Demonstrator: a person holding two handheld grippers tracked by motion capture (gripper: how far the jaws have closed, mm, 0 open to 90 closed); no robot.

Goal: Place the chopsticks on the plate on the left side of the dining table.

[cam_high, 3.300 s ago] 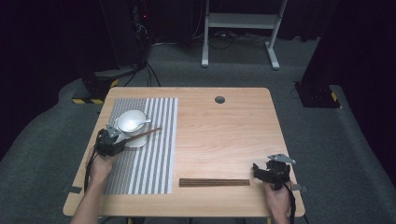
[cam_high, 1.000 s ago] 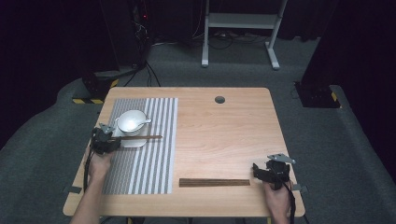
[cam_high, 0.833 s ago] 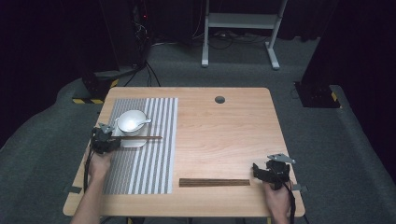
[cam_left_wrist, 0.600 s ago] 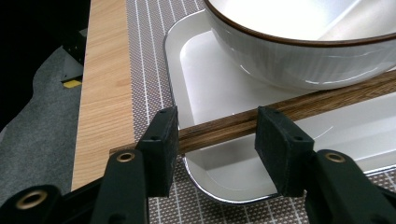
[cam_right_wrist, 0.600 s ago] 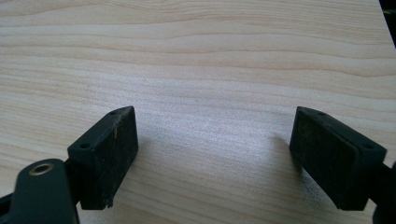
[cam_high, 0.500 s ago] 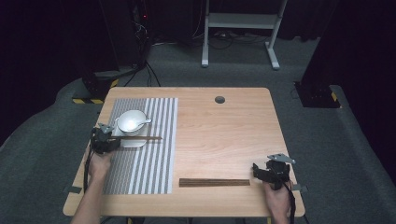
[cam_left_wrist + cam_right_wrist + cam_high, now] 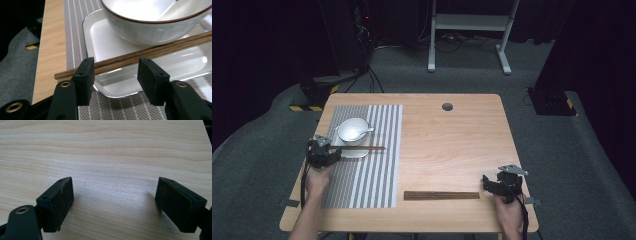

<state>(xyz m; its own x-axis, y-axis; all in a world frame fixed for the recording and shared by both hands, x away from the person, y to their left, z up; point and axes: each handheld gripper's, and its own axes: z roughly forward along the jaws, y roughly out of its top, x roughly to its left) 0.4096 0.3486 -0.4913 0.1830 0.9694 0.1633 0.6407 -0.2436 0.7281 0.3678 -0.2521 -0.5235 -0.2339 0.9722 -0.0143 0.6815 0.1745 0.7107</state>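
Observation:
A white bowl (image 7: 351,131) with a spoon (image 7: 364,131) in it stands on a white tray (image 7: 356,154) on the striped placemat (image 7: 372,180). A pair of brown chopsticks (image 7: 367,148) lies level across the tray in front of the bowl. My left gripper (image 7: 334,152) is at their left end. In the left gripper view the gripper (image 7: 116,67) is open. The chopsticks (image 7: 160,50) rest on the rim of the tray (image 7: 112,45) just beyond its pads, below the bowl (image 7: 155,25). My right gripper (image 7: 486,183) (image 7: 113,192) stands open over bare wood at the front right.
A dark wooden strip (image 7: 442,195) lies near the table's front edge, just left of the right gripper. A round hole (image 7: 447,106) sits at the back of the tabletop (image 7: 452,145). Dark floor and stands surround the table.
The chopsticks, tilted 3.3 s ago, now lie level across the tray. The left gripper has shifted slightly left. The right gripper has not moved.

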